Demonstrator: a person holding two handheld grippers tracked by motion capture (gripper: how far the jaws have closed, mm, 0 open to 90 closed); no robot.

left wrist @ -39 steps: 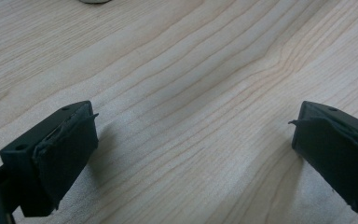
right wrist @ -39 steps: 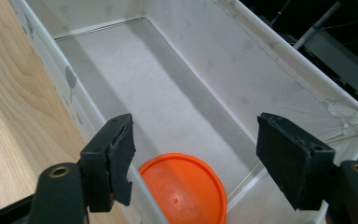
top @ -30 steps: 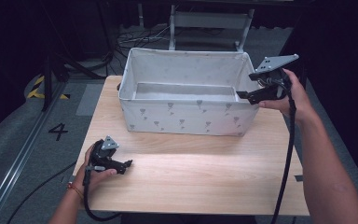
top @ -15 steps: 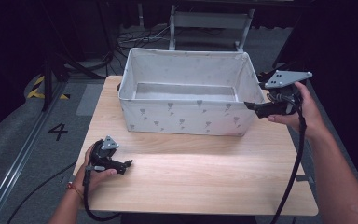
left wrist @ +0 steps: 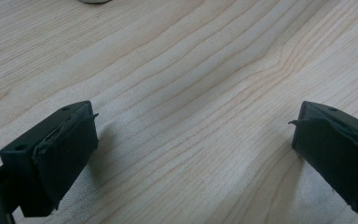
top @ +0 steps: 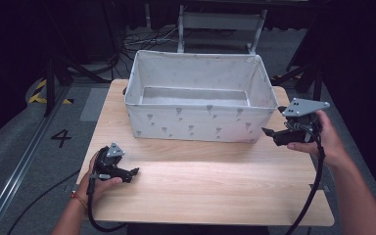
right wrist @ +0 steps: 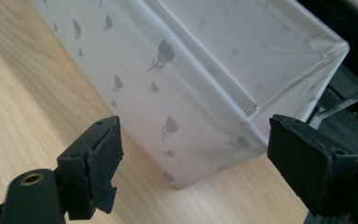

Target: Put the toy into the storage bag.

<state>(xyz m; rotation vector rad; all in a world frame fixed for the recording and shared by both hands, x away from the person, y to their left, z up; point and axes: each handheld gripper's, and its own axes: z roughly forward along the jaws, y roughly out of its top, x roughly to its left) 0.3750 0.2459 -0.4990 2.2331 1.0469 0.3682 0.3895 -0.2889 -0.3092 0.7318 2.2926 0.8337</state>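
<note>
A white fabric box (top: 196, 125) with a small grey print stands at the back middle of the wooden table (top: 215, 188); its grey bottom looks bare. My right gripper (top: 269, 132) is held open just off the box's near right corner, pointing left at it. In the right gripper view the right gripper (right wrist: 193, 154) has its jaws wide apart, and that corner of the box (right wrist: 177, 84) lies beyond them, untouched. My left gripper (top: 133, 172) rests low at the table's front left, open. In the left gripper view the left gripper (left wrist: 193, 140) holds nothing, with bare table (left wrist: 191, 70) beneath.
A metal frame (top: 220, 22) and cables (top: 137, 41) stand on the dark floor behind the table. A rail and a floor marking "4" (top: 61, 138) lie to the left. A cable (top: 313, 196) trails from the right gripper over the table's right edge.
My right gripper has come down and toward me from the box's right rim to its near right corner. The left gripper has stayed put.
</note>
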